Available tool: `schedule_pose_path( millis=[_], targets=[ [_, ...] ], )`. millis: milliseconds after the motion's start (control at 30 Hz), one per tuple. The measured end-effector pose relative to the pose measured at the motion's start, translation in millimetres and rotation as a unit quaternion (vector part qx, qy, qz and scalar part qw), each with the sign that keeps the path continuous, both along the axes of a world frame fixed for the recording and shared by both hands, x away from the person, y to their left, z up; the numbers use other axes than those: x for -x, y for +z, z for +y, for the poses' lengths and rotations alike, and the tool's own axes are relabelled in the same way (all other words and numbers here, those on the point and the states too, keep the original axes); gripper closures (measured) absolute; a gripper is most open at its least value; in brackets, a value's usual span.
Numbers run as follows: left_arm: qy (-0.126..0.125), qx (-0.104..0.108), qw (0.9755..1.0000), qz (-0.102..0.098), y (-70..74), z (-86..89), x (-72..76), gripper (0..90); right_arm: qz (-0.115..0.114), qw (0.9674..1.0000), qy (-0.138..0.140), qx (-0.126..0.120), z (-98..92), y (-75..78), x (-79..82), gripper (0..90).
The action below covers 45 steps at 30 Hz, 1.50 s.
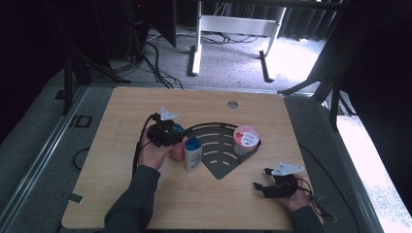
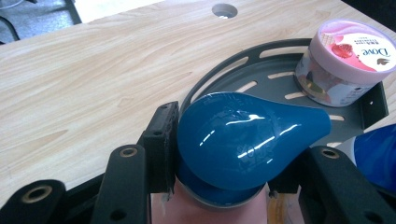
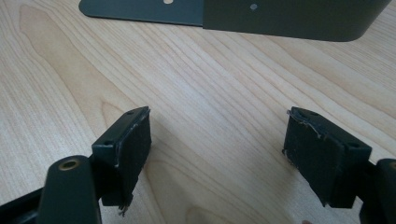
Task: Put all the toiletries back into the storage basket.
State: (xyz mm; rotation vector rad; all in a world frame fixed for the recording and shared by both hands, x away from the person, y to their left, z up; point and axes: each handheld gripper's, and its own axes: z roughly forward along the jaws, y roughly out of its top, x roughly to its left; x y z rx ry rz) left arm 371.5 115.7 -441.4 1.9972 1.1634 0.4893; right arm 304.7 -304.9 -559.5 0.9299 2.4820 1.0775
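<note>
My left gripper [image 1: 174,138] is shut on a pink bottle with a glossy blue teardrop cap [image 2: 247,137], its pads pressing on either side just under the cap. The bottle [image 1: 179,148] is upright by the left edge of the dark slotted fan-shaped tray [image 1: 218,158]. Right beside it stands a white bottle with a blue cap [image 1: 193,154]. A pink-lidded Dove jar [image 2: 348,58] sits on the tray's right side [image 1: 245,139]. My right gripper [image 1: 261,178] rests near the table's front right, jaws open over bare wood [image 3: 217,140].
The wooden table [image 1: 121,116] has a round cable hole [image 1: 232,104] at its far edge. The tray's dark wall [image 3: 289,21] lies just ahead of the right gripper. Cables and a desk frame are on the floor beyond the table.
</note>
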Motion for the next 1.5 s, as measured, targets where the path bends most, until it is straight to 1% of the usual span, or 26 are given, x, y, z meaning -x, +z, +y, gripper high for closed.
schedule_pose_path(
  millis=[333, 533, 633, 733, 767, 933, 1000, 1300, 1500],
  targets=[
    [0.009, 0.002, 0.9999, -0.006, 13.4, 0.8, -2.2, 52.5, 0.000, 1.0000, 0.001, 0.000, 0.0, 0.0, -0.1, 22.7],
    [0.009, 0.002, 0.9999, -0.008, 17.8, -0.6, -3.8, 52.6, 0.000, 1.0000, 0.001, 0.000, 0.0, 0.0, 0.0, 22.6],
    [0.009, -0.001, 0.9999, -0.012, 21.7, -2.9, -5.6, 52.6, 0.000, 1.0000, 0.001, 0.000, 0.0, 0.0, 0.0, 22.6],
    [0.009, 0.000, 0.9999, -0.015, 22.3, -3.5, -5.8, 52.6, 0.000, 1.0000, 0.001, 0.000, 0.1, 0.0, 0.0, 22.7],
    [0.008, -0.002, 0.9998, -0.016, 25.4, -4.3, -7.3, 52.6, -0.001, 1.0000, 0.001, 0.000, 0.0, 0.0, -0.1, 22.6],
    [0.007, -0.003, 0.9998, -0.018, 28.1, -5.3, -8.4, 52.6, 0.000, 1.0000, 0.001, 0.000, 0.1, 0.0, 0.0, 22.6],
    [0.009, -0.004, 0.9997, -0.022, 31.4, -6.5, -9.7, 52.6, 0.000, 1.0000, 0.001, 0.000, 0.1, 0.0, -0.1, 22.6],
    [0.006, -0.006, 0.9996, -0.026, 36.9, -11.3, -13.2, 52.6, 0.000, 1.0000, 0.002, 0.000, -0.1, 0.0, -0.1, 22.6],
    [-0.002, -0.004, 0.9995, -0.031, 40.8, -17.2, -15.6, 52.6, 0.000, 1.0000, 0.002, 0.000, -0.1, 0.0, -0.2, 22.6]
  ],
)
